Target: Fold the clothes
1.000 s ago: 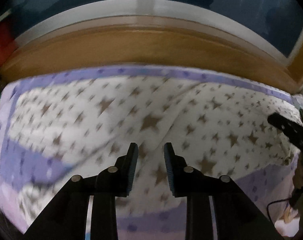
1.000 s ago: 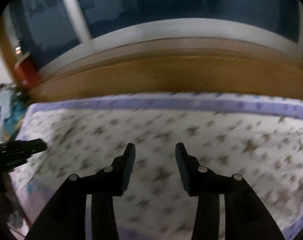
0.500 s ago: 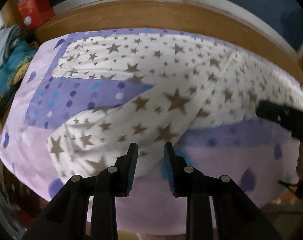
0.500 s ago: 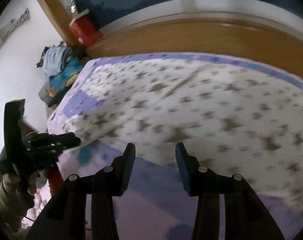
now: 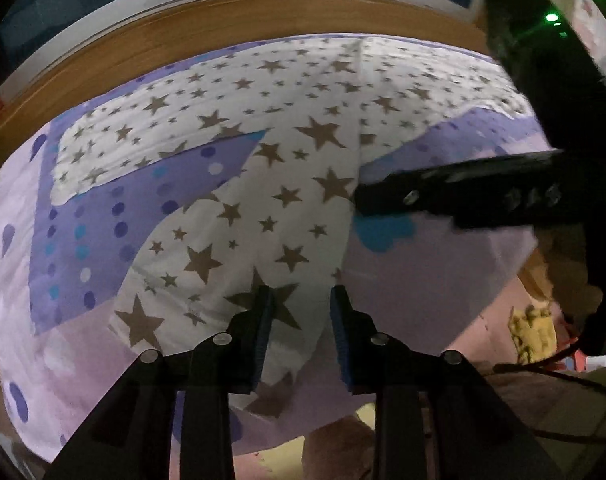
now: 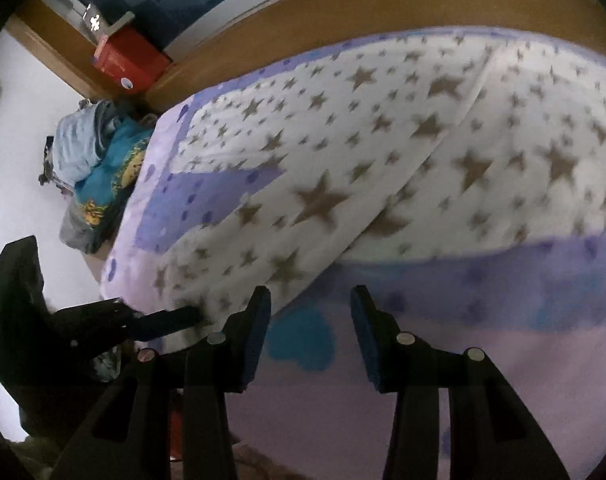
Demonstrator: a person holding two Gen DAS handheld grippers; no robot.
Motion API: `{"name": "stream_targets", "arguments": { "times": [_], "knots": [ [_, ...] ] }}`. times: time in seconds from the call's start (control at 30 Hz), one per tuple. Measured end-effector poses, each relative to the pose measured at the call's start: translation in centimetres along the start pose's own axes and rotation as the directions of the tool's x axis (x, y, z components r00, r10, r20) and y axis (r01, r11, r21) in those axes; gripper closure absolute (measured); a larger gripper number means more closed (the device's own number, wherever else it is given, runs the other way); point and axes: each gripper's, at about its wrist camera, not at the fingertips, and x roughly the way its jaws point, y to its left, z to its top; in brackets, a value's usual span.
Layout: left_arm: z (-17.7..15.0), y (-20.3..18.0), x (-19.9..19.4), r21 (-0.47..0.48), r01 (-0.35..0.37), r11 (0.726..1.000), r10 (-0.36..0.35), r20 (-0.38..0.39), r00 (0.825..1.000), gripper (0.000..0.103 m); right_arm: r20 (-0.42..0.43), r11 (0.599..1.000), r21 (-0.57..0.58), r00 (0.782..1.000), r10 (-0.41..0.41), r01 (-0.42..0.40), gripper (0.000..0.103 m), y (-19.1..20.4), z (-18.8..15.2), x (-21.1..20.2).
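- Left wrist view: star-print cloth (image 5: 271,184) spread over the bed (image 5: 443,280), its near corner hanging at the bed's front edge. Left claw (image 5: 299,332) has its jaws opening, nothing pinched; the cloth corner shows in the gap behind them. Right claw (image 5: 367,200) reaches in from the right, tip at the cloth's right edge; grip unreadable here.
- Risk: closing short would catch the purple sheet (image 5: 115,216) too, dragging bedding with the fold.
- Right wrist view: right claw (image 6: 311,332) parted, empty, over bare bed just beside the cloth's edge (image 6: 303,280). Left claw (image 6: 175,316) lies at the cloth's near left corner.
- Risk: mismatched grabs at the two corners would skew the fold; a thin edge may slip free.
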Motion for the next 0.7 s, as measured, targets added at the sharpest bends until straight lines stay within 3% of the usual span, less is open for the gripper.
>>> {"name": "stream_targets", "arguments": {
  "times": [0.17,0.27,0.3,0.4,0.57,0.6,0.63,0.7],
  "knots": [
    [-0.8,0.3,0.2,0.03,0.038,0.999,-0.038,0.005,0.999,0.066,0.003,0.996,-0.021,0.996,-0.088,0.088,0.061,1.7,-0.3,0.7],
    [-1.0,0.0,0.4,0.059,0.03,0.998,-0.03,0.011,0.999,0.063,0.008,0.996,-0.025,0.996,-0.088,0.088,0.059,2.0,-0.2,0.9],
    [-1.1,-0.2,0.5,0.07,0.029,0.997,-0.03,0.015,0.999,0.058,0.006,0.996,-0.031,0.996,-0.086,0.086,0.063,2.2,-0.1,1.1],
    [-1.2,-1.0,0.7,0.102,0.021,0.995,-0.024,0.025,0.999,0.048,-0.008,0.998,-0.037,0.998,-0.056,0.056,0.098,2.7,0.2,1.8],
    [-0.9,-1.1,1.0,0.105,-0.043,0.994,0.037,0.059,0.998,0.049,0.05,0.998,-0.066,0.999,0.012,-0.009,0.101,4.0,0.7,0.9],
    [-0.7,-0.7,1.0,0.094,-0.047,0.994,0.041,0.057,0.998,0.059,0.063,0.997,-0.073,0.997,0.033,-0.028,0.101,4.2,0.9,0.6],
    [-0.5,-0.4,1.1,0.083,-0.053,0.995,0.049,0.054,0.997,0.079,0.074,0.996,-0.078,0.996,0.054,-0.049,0.101,4.3,1.2,0.2],
    [0.1,1.1,0.9,0.039,-0.035,0.999,0.034,0.046,0.998,0.096,0.087,0.992,-0.093,0.992,0.09,-0.081,0.101,4.6,1.8,-0.2]
  ]
}}
